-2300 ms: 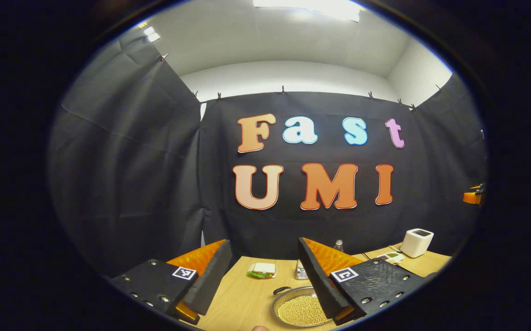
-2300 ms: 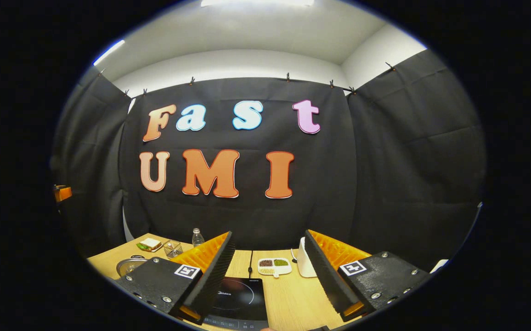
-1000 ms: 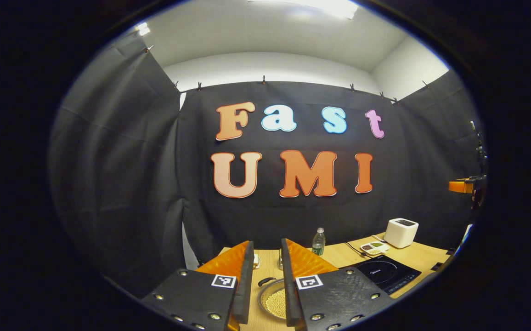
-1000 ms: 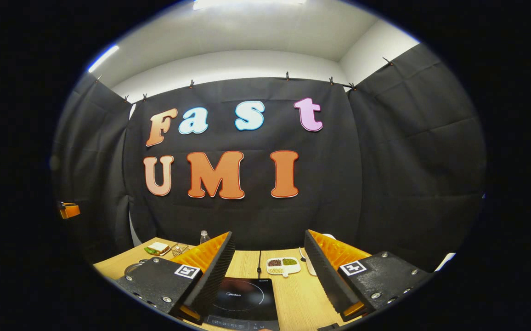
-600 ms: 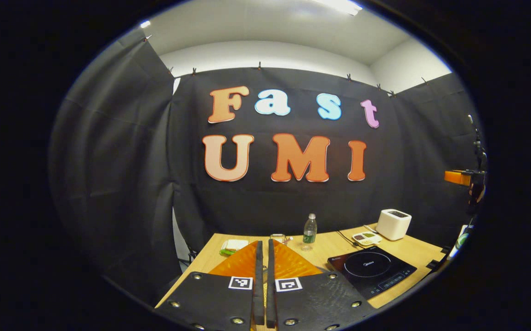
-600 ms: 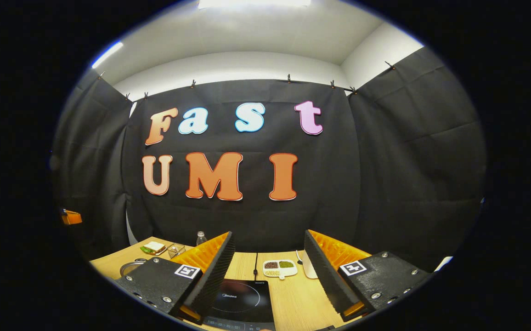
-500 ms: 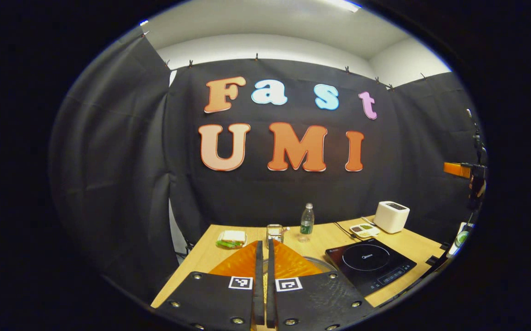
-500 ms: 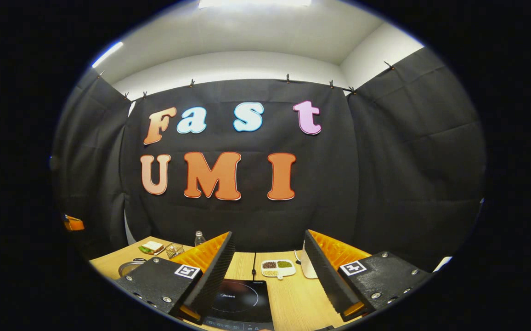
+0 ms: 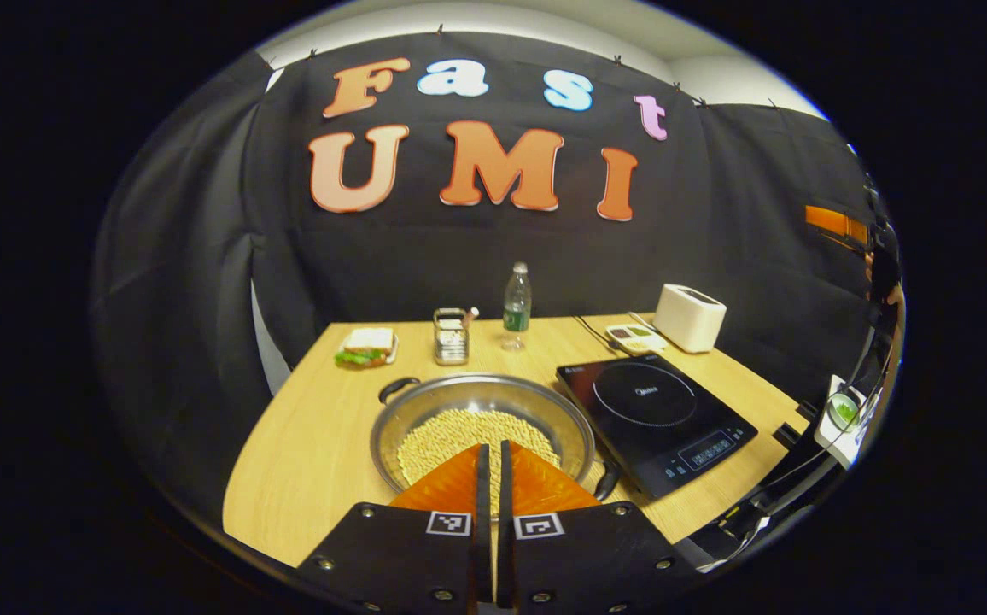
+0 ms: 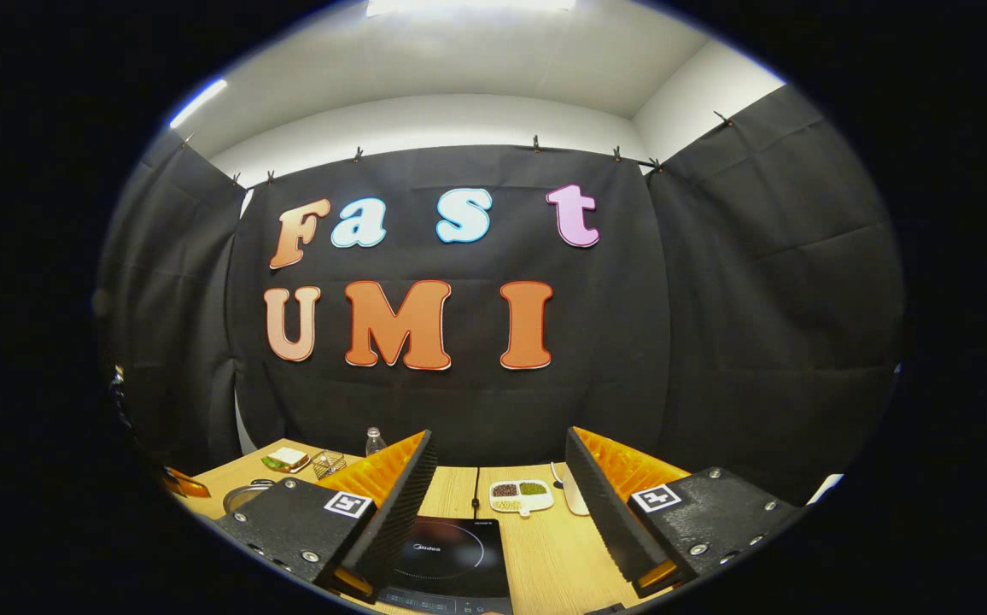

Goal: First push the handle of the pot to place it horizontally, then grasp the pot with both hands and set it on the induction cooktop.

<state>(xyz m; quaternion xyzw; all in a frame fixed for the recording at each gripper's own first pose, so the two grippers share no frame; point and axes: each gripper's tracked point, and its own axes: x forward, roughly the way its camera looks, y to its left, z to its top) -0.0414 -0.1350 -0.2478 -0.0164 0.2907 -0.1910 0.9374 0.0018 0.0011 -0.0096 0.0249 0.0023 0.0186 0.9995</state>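
In the left gripper view, the pot (image 9: 483,418) sits on the tabletop (image 9: 314,444) just ahead of the left claw (image 9: 491,465), with the induction cooktop (image 9: 656,410) to the claw's right, beside the pot. Farther ahead stand a bottle (image 9: 516,305) and a wire basket (image 9: 451,335); a sandwich (image 9: 367,346) lies ahead-left, a toaster (image 9: 689,317) ahead-right. In the right gripper view, the cooktop (image 10: 451,555) lies between the right claw (image 10: 498,465) fingers.

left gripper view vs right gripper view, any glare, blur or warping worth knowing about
Left gripper view: sharp, evenly lit; the fisheye bows the table edges; soft sheen on the pot rim and induction cooktop. Right gripper view: sharp too, with a blown-out ceiling light at the top and curved wall seams; the cooktop glass carries faint reflections.
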